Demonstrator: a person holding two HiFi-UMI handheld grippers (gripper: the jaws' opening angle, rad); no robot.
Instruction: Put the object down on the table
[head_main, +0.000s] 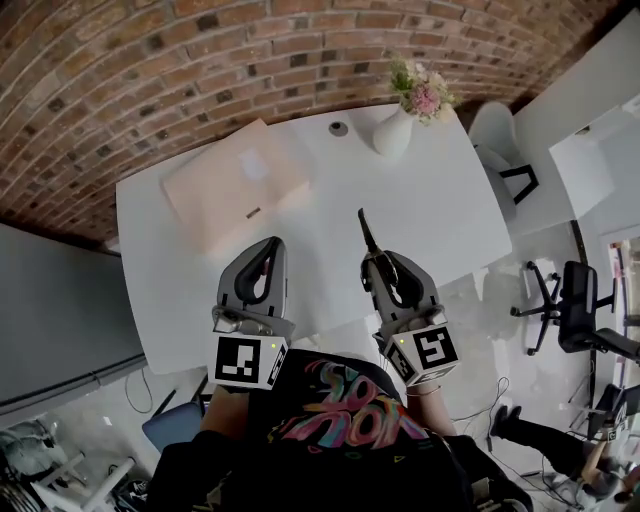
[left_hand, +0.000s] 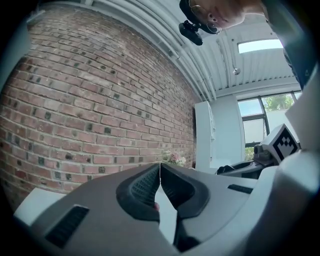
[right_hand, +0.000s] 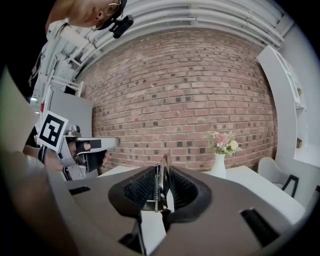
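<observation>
Grasping a slim dark metal hand tool with a spring (right_hand: 159, 187), the right tongs (right_hand: 163, 172) hold it over the near part of the white table (head_main: 440, 210), its tip projecting forward past the pads. The left tongs (left_hand: 159, 167) alongside are clenched together on nothing. Farther out on the table are a flat beige box (head_main: 235, 185) and a white vase of pink flowers (head_main: 393, 132).

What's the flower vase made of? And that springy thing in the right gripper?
The vase looks like white ceramic, smooth and matte, though plastic is possible. The tool in the right gripper looks like bare grey metal, with a coiled wire spring.
</observation>
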